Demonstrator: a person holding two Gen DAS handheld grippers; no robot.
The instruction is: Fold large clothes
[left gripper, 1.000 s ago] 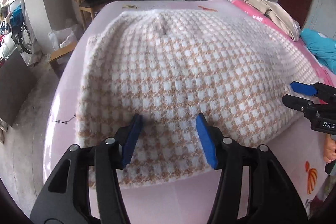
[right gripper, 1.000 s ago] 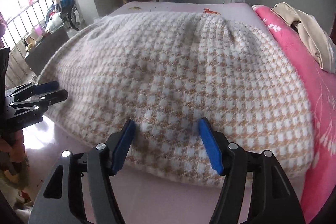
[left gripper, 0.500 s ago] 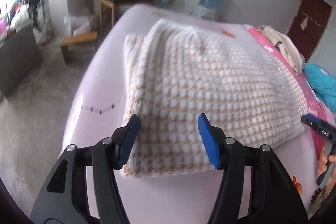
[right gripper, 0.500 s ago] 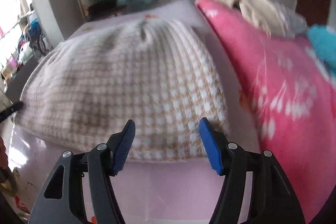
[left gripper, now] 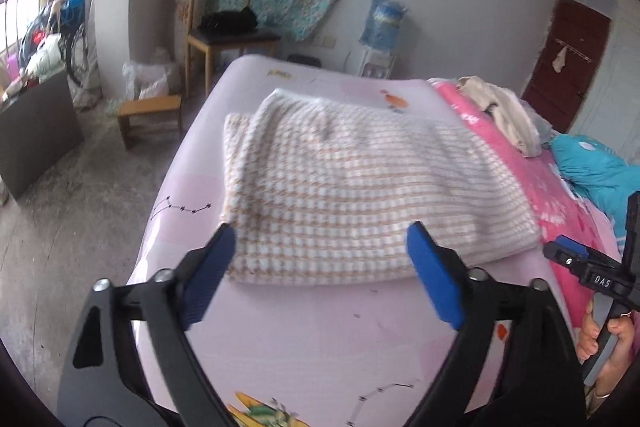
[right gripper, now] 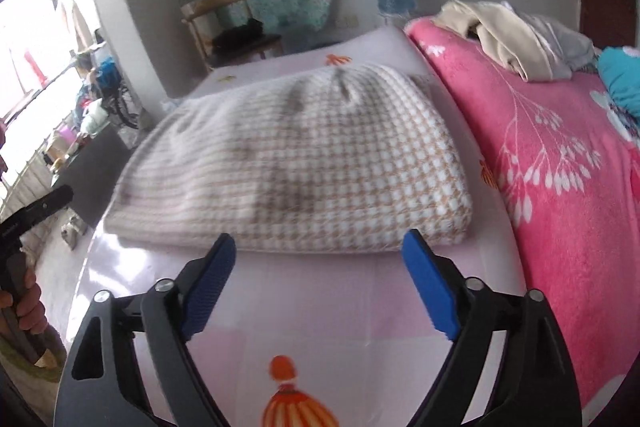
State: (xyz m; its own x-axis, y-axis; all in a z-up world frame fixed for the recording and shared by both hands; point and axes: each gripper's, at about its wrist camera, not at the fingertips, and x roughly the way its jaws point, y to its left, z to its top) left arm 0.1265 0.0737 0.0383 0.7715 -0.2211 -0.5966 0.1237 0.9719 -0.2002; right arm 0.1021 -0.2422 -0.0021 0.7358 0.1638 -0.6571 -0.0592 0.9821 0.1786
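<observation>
Sweater (left gripper: 352, 195): folded into a thick checked rectangle, flat on the pale pink sheet (left gripper: 320, 339) of the bed.
Left tongs (left gripper: 320, 259): spread wide, jaws having just opened, nothing between the blue pads (near edge of the sweater just beyond the tips).
Right tongs (right gripper: 319, 259): likewise spread, just opened, empty, short of the sweater's front edge.
Blanket (right gripper: 560, 167): bright pink, beside the sweater on the right.
Chair (left gripper: 224, 35): wooden, against the far wall.
</observation>
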